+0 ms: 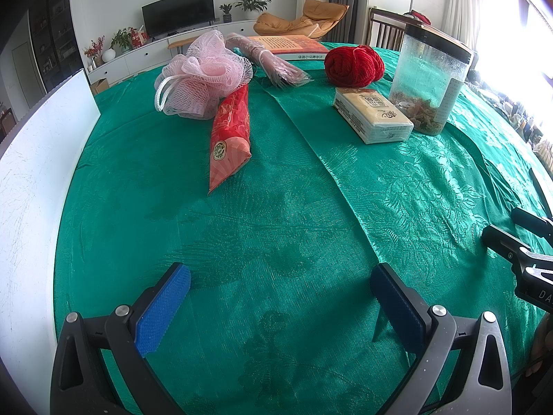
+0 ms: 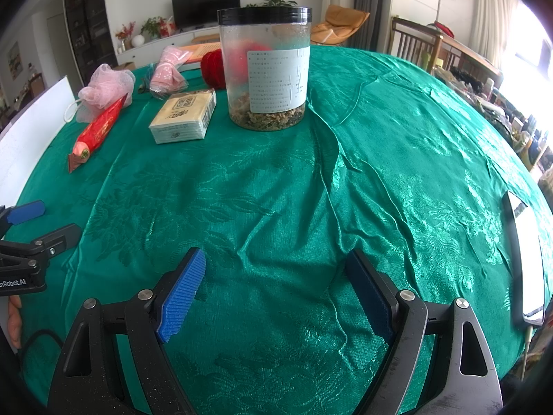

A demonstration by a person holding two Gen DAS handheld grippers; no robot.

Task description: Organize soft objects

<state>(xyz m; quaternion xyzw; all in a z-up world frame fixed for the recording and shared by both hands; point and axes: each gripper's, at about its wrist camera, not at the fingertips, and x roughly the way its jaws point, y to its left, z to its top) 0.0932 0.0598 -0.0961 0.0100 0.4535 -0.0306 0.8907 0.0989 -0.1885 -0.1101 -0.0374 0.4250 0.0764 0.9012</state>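
Green tablecloth point(image 1: 276, 207) lay bare beneath the left gripper point(image 1: 280, 282) and right gripper point(image 2: 273, 269), both spread and empty, so sorting seemed unstarted; the pink bath pouf point(image 1: 204, 72) and red yarn ball point(image 1: 354, 65) sat far back, needing a forward reach
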